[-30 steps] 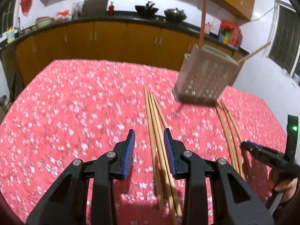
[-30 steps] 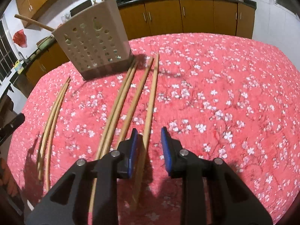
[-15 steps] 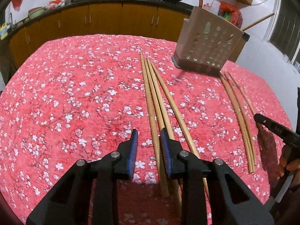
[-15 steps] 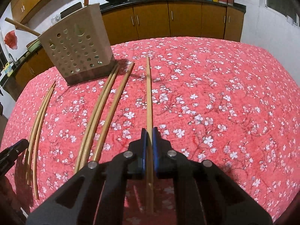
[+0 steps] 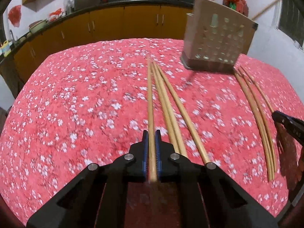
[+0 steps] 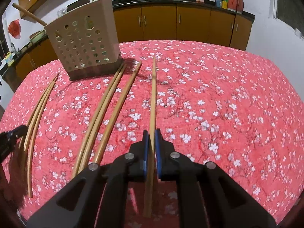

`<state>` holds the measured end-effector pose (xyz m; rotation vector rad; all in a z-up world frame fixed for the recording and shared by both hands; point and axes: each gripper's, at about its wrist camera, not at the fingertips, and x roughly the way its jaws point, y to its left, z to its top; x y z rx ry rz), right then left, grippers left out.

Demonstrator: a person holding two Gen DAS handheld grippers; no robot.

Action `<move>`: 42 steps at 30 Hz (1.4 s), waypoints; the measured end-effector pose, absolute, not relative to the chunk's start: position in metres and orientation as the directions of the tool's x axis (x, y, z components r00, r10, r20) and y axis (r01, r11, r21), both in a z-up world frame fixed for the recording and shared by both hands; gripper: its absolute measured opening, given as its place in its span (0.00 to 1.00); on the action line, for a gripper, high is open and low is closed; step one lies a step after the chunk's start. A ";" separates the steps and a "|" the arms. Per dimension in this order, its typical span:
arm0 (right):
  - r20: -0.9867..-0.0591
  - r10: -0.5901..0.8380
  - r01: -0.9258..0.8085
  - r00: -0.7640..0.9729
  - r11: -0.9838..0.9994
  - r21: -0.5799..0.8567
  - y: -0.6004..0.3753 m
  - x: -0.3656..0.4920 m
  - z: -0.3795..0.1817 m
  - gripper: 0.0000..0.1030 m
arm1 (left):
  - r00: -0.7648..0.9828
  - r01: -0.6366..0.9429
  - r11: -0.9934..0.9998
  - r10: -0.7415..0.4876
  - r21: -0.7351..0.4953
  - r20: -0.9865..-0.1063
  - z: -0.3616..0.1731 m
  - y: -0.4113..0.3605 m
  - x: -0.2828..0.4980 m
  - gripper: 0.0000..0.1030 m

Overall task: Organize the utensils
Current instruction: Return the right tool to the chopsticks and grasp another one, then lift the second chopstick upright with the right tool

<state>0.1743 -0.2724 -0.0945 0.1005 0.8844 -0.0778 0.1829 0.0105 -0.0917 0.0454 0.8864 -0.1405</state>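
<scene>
In the left wrist view my left gripper (image 5: 151,133) is shut on the leftmost wooden chopstick (image 5: 150,95) of a bundle, the others (image 5: 171,104) lying just to its right. A beige perforated utensil holder (image 5: 218,43) stands at the far right, with wooden handles sticking out of it. In the right wrist view my right gripper (image 6: 151,133) is shut on a single chopstick (image 6: 153,95), set apart from three others (image 6: 106,110) to its left. There the holder (image 6: 83,43) stands at the far left.
The table wears a red flowered cloth (image 5: 76,104). Three thinner curved sticks (image 5: 254,110) lie right of the bundle, by the other gripper's tip (image 5: 274,114). The right wrist view has thin sticks (image 6: 38,110) at left beside a gripper tip (image 6: 22,128). Kitchen cabinets (image 6: 157,22) run behind.
My left gripper has come down and forward and closed on the leftmost chopstick. The right gripper closed on its chopstick early in the second and has stayed shut in place since.
</scene>
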 end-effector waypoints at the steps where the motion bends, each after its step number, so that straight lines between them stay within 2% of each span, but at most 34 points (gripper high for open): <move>1: -0.775 -0.028 0.112 0.632 0.992 0.055 -0.274 0.177 -0.094 0.08 | 0.623 0.125 0.992 -0.101 -0.029 -0.776 -0.092 0.016 0.189 0.08; 6: -0.767 -0.043 0.157 0.640 0.985 0.076 -0.290 0.192 -0.095 0.08 | 0.633 0.075 0.995 -0.097 -0.064 -0.768 -0.092 0.037 0.204 0.08; 21: -0.764 -0.020 0.169 0.645 0.979 0.117 -0.298 0.194 -0.095 0.08 | 0.631 0.066 0.991 -0.131 -0.115 -0.764 -0.089 0.045 0.202 0.09; 42: -0.764 -0.022 0.164 0.644 0.980 0.110 -0.293 0.183 -0.094 0.09 | 0.631 0.067 0.995 -0.104 -0.080 -0.768 -0.087 0.037 0.190 0.08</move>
